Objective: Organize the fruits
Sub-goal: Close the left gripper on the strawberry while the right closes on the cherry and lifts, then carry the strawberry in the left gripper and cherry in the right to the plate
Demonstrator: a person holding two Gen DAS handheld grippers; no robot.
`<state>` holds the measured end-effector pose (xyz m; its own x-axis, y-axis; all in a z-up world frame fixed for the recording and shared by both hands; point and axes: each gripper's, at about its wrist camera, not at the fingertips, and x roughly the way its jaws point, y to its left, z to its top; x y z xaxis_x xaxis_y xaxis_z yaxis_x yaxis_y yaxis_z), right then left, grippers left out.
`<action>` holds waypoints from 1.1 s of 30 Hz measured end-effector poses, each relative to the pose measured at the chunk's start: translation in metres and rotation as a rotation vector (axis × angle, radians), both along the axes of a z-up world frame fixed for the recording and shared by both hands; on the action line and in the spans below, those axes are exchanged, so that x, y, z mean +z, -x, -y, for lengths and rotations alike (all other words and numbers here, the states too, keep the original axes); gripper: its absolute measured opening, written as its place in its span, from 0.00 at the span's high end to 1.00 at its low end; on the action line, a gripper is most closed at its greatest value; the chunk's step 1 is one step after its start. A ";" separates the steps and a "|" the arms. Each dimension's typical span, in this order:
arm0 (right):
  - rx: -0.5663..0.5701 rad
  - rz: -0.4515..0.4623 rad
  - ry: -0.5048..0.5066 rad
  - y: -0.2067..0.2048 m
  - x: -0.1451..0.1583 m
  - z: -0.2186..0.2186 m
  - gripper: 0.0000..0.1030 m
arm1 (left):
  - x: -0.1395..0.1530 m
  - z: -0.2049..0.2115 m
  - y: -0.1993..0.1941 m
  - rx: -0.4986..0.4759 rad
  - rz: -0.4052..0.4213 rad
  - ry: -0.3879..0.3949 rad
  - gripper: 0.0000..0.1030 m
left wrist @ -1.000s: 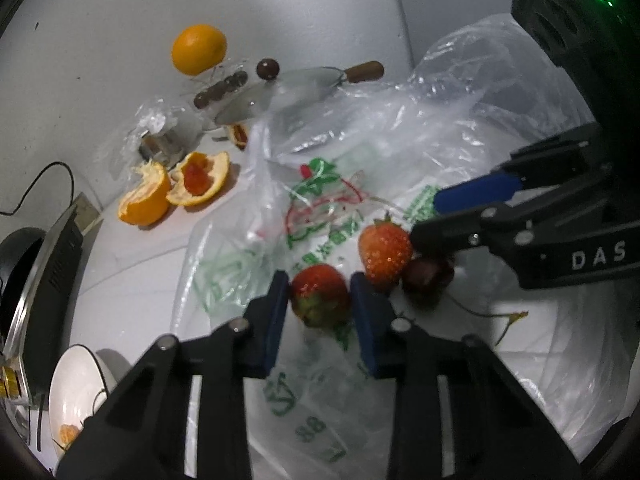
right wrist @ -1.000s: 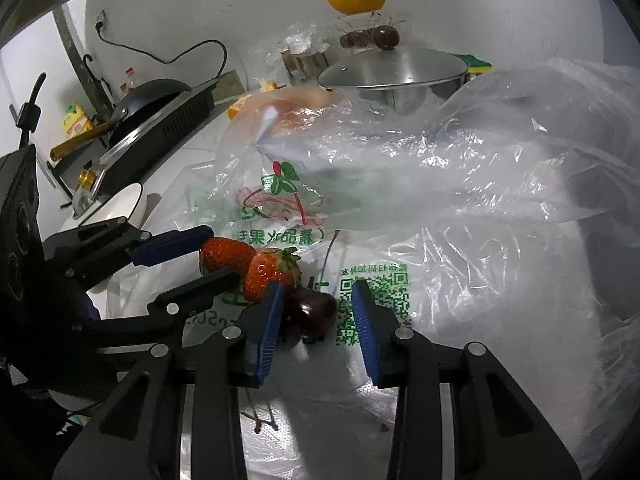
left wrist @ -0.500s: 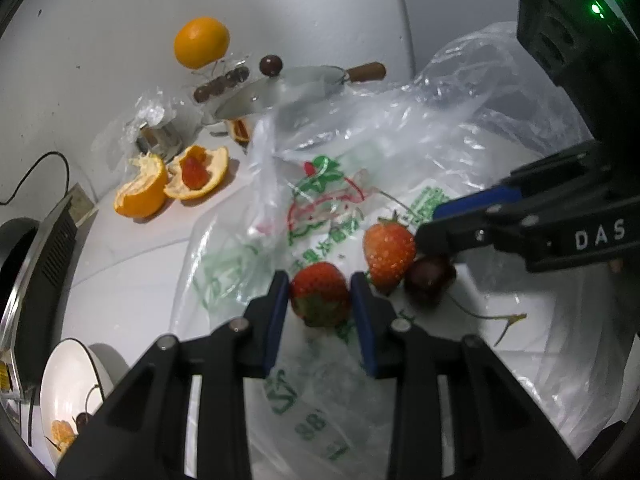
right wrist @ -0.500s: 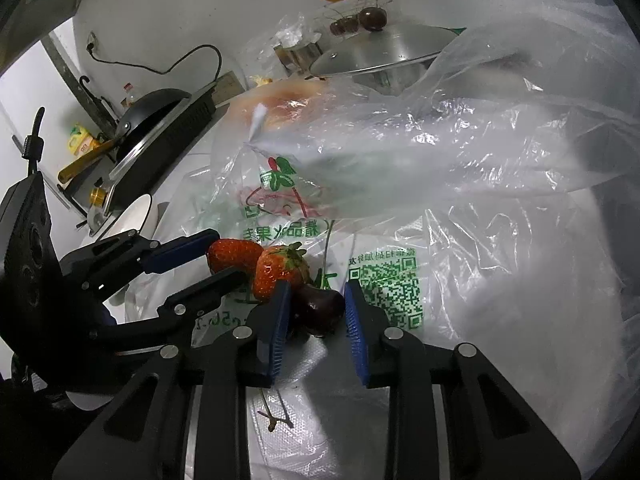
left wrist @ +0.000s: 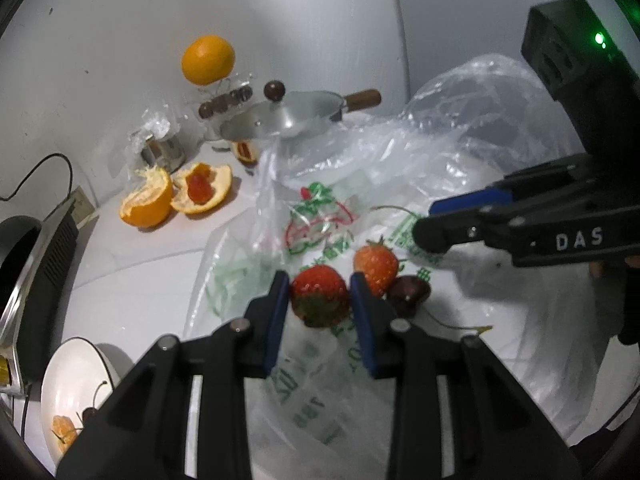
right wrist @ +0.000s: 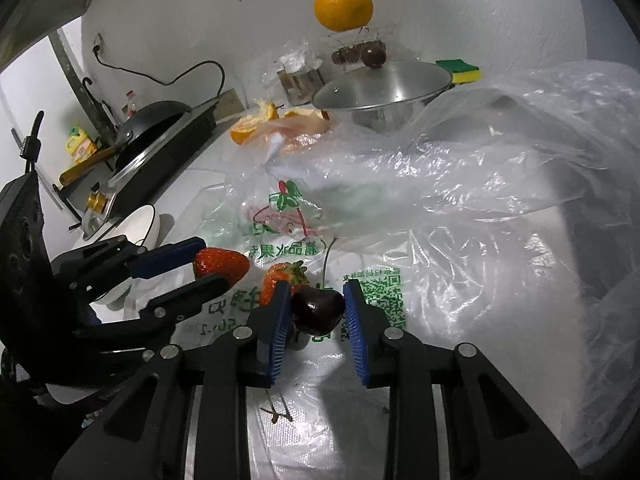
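My left gripper (left wrist: 319,278) is shut on a red strawberry (left wrist: 319,295), just over a printed plastic bag (left wrist: 320,232). A second strawberry (left wrist: 376,266) lies on the bag right behind it. In the right wrist view my right gripper (right wrist: 316,286) is shut on a dark cherry (right wrist: 318,308), whose stem points away. The cherry (left wrist: 409,294) also shows in the left wrist view, below the right gripper (left wrist: 426,222), which reaches in from the right. From the right wrist, the left gripper (right wrist: 216,264) comes in from the left, holding its strawberry (right wrist: 220,266) beside the loose strawberry (right wrist: 282,280).
A white bowl (left wrist: 72,364) holding a cherry and an orange piece stands near left. Peeled orange halves (left wrist: 148,204), a lidded steel pot (left wrist: 288,118) and a whole orange (left wrist: 208,60) on a stand are at the back. A stove with a pan (right wrist: 160,136) lines the left. Crumpled clear plastic (right wrist: 500,160) fills the right.
The right gripper's jaws have closed in onto the cherry. The left gripper has kept its hold on the strawberry and barely moved.
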<state>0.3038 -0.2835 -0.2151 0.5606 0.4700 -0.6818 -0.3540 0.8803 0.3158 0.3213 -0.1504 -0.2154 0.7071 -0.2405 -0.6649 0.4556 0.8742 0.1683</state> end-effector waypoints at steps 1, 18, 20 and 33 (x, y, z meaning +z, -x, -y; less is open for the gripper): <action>-0.002 0.004 0.002 0.002 0.002 0.000 0.72 | 0.003 0.000 0.002 -0.002 0.004 0.005 0.69; -0.006 0.075 0.023 0.036 0.035 -0.010 0.72 | 0.034 -0.011 0.038 0.000 0.062 0.048 0.69; -0.001 0.085 0.027 0.041 0.039 -0.014 0.72 | 0.038 -0.015 0.043 0.006 0.070 0.055 0.69; 0.033 0.122 0.057 0.057 0.057 -0.046 0.72 | 0.052 -0.050 0.064 0.048 0.078 0.124 0.69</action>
